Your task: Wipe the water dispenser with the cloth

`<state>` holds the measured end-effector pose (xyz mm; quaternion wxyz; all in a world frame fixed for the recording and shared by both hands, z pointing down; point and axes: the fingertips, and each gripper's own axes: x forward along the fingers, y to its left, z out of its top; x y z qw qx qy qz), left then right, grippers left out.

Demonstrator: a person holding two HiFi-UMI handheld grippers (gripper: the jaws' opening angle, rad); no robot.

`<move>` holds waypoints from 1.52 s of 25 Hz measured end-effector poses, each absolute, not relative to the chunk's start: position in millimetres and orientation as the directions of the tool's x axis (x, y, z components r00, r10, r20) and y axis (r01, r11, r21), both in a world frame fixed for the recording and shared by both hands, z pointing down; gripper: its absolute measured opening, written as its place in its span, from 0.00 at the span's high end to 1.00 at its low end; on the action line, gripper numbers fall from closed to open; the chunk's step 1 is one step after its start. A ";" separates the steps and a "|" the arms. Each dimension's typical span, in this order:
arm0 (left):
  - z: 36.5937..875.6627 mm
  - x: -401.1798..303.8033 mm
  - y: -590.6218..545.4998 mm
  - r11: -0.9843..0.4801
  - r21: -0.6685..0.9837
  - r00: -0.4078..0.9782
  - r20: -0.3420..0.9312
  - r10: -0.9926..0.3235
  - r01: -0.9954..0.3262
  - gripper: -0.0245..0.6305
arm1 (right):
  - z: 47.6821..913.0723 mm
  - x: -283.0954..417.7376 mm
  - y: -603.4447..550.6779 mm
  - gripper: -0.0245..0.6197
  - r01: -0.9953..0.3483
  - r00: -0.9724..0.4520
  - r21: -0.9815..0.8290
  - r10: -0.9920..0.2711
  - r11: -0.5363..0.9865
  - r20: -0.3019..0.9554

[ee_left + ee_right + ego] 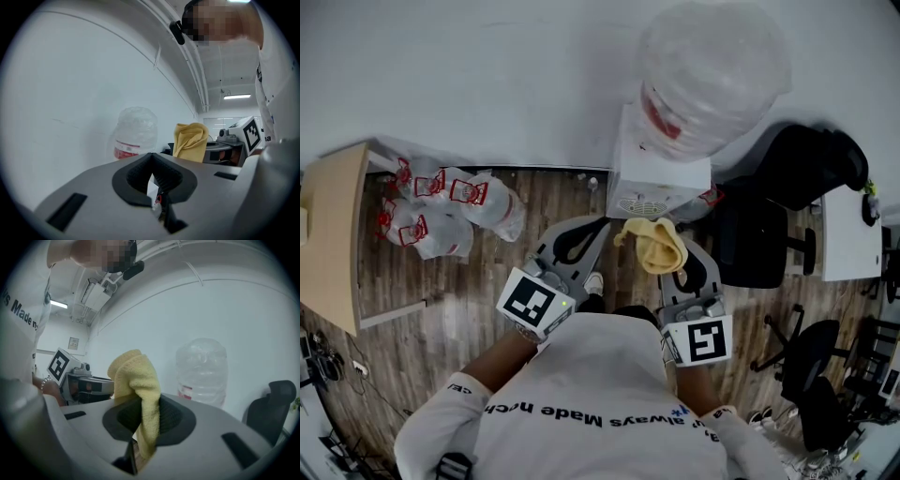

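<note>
Right gripper [140, 414] pinches the cloth [656, 244], its loose folds standing beyond the jaws as the wiping face. Left gripper [577, 242] is pressed together and empty, at 11 o'clock. The dispenser [661, 183] stands at 12 o'clock against the wall, apparently not yet contacted.

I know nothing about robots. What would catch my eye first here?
The yellow cloth stands out first, pinched in the right gripper and sticking up just in front of the white water dispenser by the wall. Next comes the big clear bottle on top of the dispenser. The left gripper is alongside the right one, shut and empty.
</note>
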<state>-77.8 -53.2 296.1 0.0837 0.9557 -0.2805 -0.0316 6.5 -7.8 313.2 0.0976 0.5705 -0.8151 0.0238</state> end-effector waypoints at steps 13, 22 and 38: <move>304.8 -63.5 -78.0 -0.845 0.170 0.855 -0.020 -0.518 -0.508 0.94 | 325.7 18.5 -33.4 0.86 -0.936 -0.303 0.125 -0.933 0.330 0.196; 313.2 -57.7 -88.6 -0.840 0.145 0.848 -0.012 -0.531 -0.524 0.94 | 345.6 31.9 -65.4 0.86 -0.905 -0.276 0.276 -0.940 0.325 0.203; 331.7 -64.6 -104.1 -0.826 0.150 0.837 0.021 -0.547 -0.543 0.94 | 452.1 28.3 -153.8 0.86 -0.694 -0.205 0.596 -0.904 0.405 0.375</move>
